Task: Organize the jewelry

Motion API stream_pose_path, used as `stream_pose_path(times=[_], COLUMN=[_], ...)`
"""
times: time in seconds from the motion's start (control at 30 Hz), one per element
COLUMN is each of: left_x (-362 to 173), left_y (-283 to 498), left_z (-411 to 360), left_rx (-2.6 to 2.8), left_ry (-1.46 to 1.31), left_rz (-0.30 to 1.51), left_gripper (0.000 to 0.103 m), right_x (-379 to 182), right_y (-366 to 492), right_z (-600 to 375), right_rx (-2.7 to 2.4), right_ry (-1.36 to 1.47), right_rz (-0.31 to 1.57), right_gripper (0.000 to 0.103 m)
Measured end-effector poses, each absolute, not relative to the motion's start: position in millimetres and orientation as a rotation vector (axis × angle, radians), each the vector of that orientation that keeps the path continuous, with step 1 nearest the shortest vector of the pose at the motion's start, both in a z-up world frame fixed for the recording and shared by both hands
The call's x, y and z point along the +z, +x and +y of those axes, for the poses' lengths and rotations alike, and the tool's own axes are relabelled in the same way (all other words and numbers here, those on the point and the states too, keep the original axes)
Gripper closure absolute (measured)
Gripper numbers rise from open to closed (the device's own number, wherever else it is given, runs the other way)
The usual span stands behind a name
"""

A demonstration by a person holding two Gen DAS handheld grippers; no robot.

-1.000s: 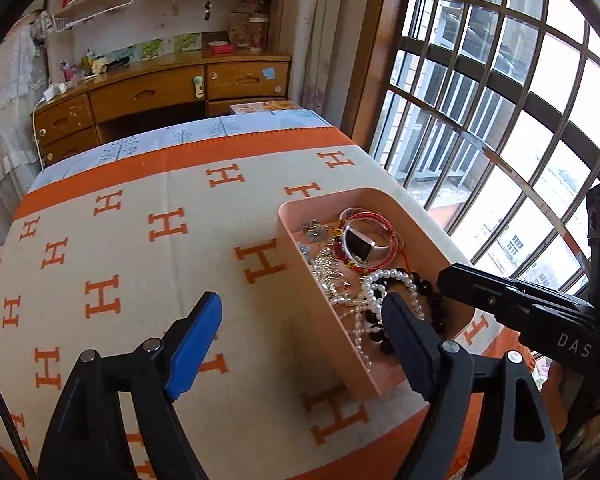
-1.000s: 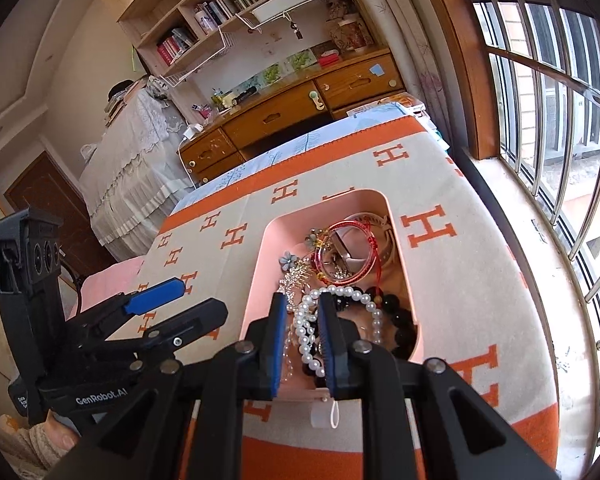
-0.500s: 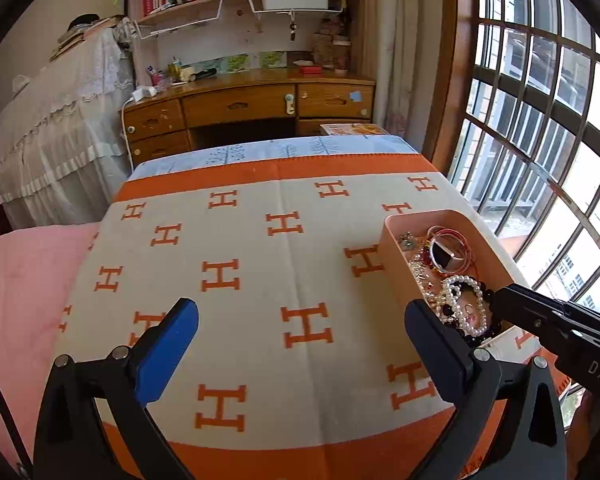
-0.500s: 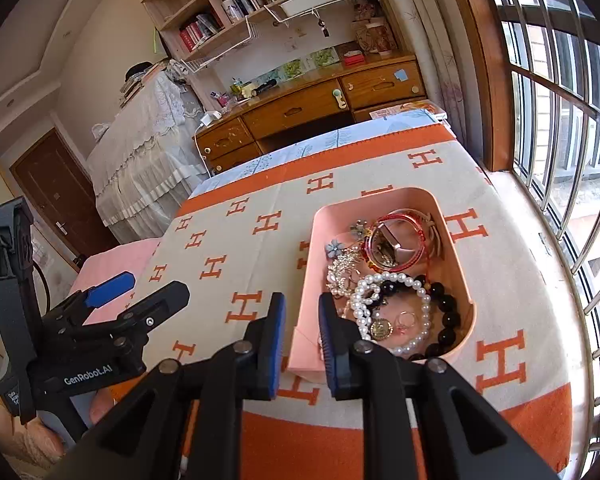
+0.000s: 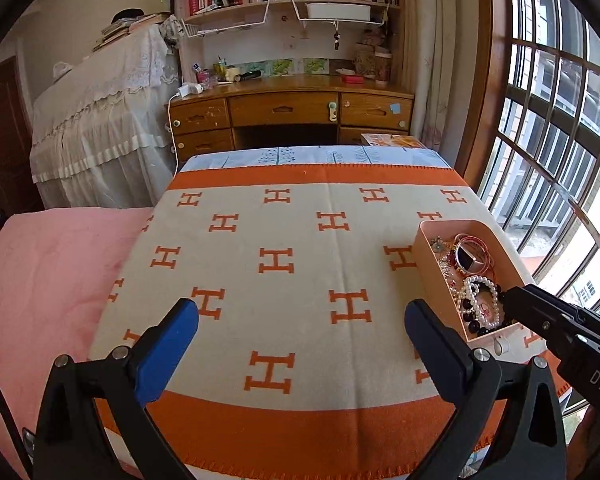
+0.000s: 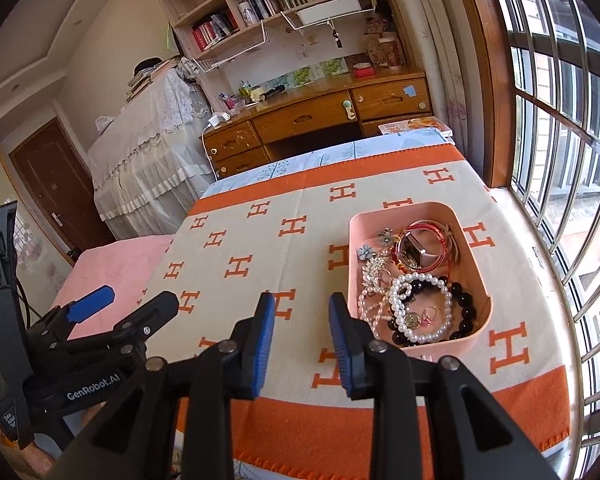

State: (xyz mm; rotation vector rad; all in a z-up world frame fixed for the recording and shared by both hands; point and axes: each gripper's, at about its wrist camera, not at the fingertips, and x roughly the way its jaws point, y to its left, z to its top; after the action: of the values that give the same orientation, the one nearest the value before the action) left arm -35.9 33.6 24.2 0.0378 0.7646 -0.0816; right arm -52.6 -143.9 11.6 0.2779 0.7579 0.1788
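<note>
Both hand-held grippers backed off, pink tray (image 5: 432, 276) partly hidden behind right one (image 5: 540, 312).

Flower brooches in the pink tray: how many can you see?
2, both at the tray's far left corner: a dark one and a pale blue one just nearer. More may hide under the pile.

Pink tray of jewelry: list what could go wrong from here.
1. The pink tray sits close to the window-side edge of the blanket; a nudge from the right gripper might push it off.
2. The pearl bracelet, black bead bracelet and red bangles lie overlapped, so lifting one could drag others out.
3. The small ring inside the pearl loop may be hard to pinch and could slip.
</note>
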Motion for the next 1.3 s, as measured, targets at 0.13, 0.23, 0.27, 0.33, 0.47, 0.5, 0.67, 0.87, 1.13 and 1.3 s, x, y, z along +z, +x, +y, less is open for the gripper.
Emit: stream_pose_path(times=[0.13, 0.23, 0.27, 0.33, 0.47, 0.5, 0.67, 0.87, 1.13, 1.3], left_x=[24, 24, 24, 26, 29, 29, 27, 29, 30, 30], left_y=[-40, -41, -41, -44, -46, -46, -46, -47, -47, -47], left_z=[35, 33, 33, 32, 29, 28, 24, 25, 25, 25], left_rx=[-0.072, -0.071, -0.068, -0.064, -0.062, -0.066, -0.06, -0.055, -0.057, -0.056], left_ry=[0.033, 0.031, 0.032, 0.036, 0.041, 0.045, 0.055, 0.054, 0.032, 0.033], left_rz=[0.764, 0.759, 0.758, 0.748, 0.729, 0.729, 0.742, 0.73, 0.721, 0.719], left_gripper=[0.001, 0.001, 0.001, 0.001, 0.001, 0.001, 0.001, 0.001, 0.001, 0.001], right_x=[12, 12, 12, 13, 18, 19, 17, 17, 14, 14], right_y=[-57, -60, -60, -61, -67, -67, -68, -68, -66, -67], right_z=[-137, -132, -131, -129, -129, -129, -130, -131, -133, -133], right_rx=[0.184, 0.185, 0.188, 0.191, 0.182, 0.18, 0.182, 0.177, 0.174, 0.174], right_ry=[0.249, 0.225, 0.221, 0.214, 0.207, 0.206, 0.21, 0.211, 0.22, 0.218], right_rz=[0.754, 0.753, 0.754, 0.75, 0.71, 0.705, 0.71, 0.698, 0.707, 0.706], right_gripper=[0.074, 0.074, 0.073, 0.061, 0.054, 0.053, 0.053, 0.053, 0.053, 0.053])
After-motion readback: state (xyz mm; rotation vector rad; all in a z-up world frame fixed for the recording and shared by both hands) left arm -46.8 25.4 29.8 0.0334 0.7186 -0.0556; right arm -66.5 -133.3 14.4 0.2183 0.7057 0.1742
